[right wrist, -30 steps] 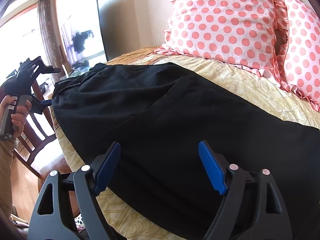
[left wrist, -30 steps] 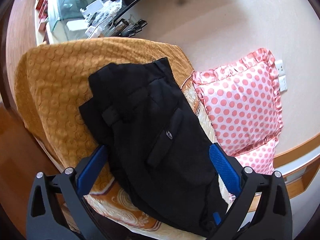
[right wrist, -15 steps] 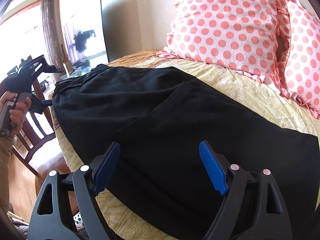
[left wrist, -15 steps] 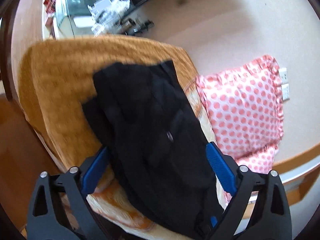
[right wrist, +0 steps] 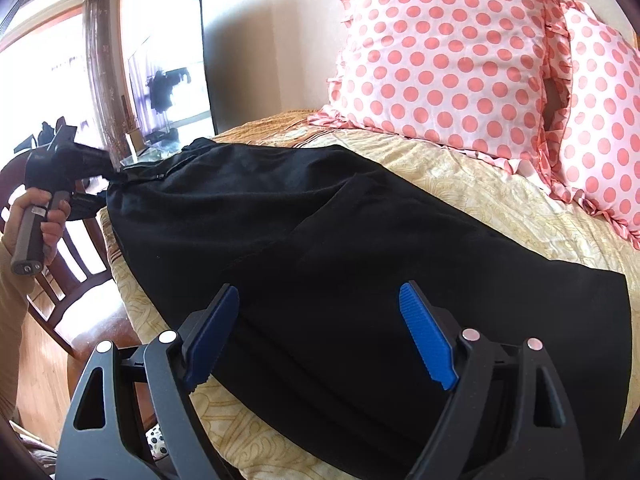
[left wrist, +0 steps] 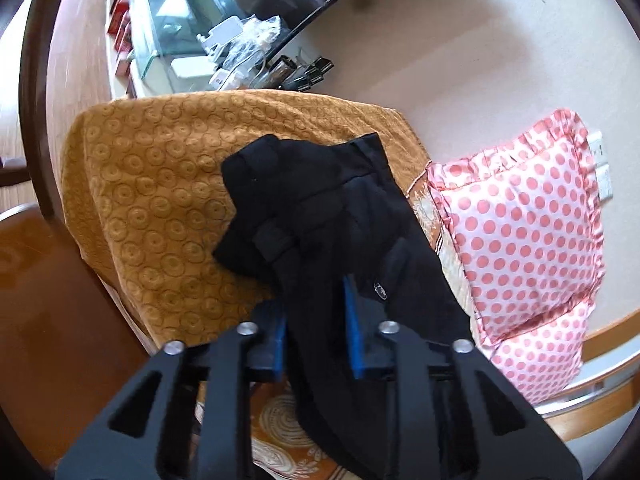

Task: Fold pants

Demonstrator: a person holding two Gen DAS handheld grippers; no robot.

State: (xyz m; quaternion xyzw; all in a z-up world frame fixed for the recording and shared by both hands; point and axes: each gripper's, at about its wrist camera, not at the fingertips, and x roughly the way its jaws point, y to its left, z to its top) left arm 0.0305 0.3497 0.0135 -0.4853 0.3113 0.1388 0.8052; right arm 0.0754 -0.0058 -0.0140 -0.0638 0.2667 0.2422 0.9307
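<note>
One pair of black pants (right wrist: 340,240) lies across the bed. Two pink polka-dot pillows (right wrist: 444,60) stand at the head, side by side and touching. One golden bedspread (left wrist: 160,184) covers the mattress. There are two grippers: the left gripper (left wrist: 316,336) and the right gripper (right wrist: 320,336), each with two blue pads (right wrist: 426,336). One hand (right wrist: 38,220) shows, around the left gripper's handle. One wooden chair (right wrist: 68,276) stands beside the bed. One dark screen (right wrist: 168,80) stands against the far wall. Two white wall sockets (left wrist: 598,168) sit behind the pillows.
</note>
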